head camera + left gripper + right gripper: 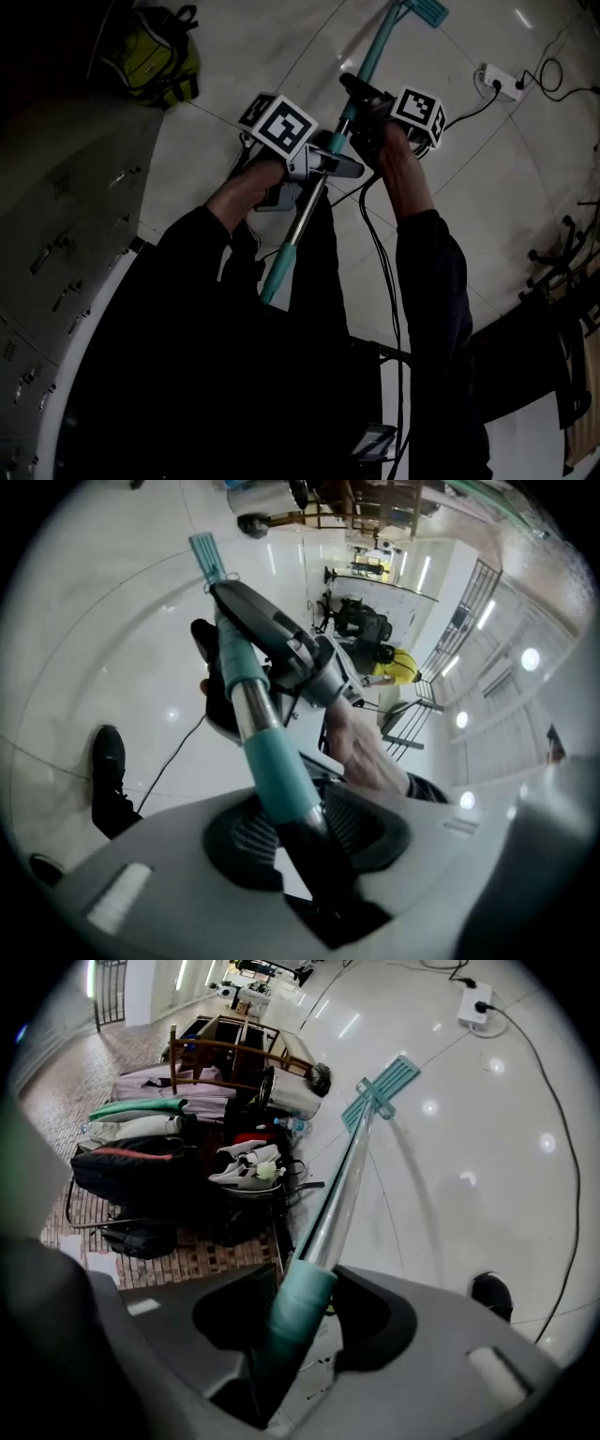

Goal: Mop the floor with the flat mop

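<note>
The flat mop has a silver pole with teal grips (292,234) and a teal head (427,9) resting on the glossy white floor ahead. My left gripper (323,169) is shut on the lower part of the pole, and my right gripper (361,103) is shut on it higher up. In the left gripper view the teal grip (277,771) passes between the jaws of the left gripper (298,827), with the right gripper (281,653) and mop head (208,555) beyond. In the right gripper view the pole (333,1208) runs from the right gripper (302,1321) to the mop head (380,1091).
A yellow-green backpack (150,52) lies far left. A white power strip (497,80) with black cables sits at the right. Grey lockers (56,244) stand at left. Bags and a wooden chair (234,1054) crowd one side. My shoe (108,780) is nearby.
</note>
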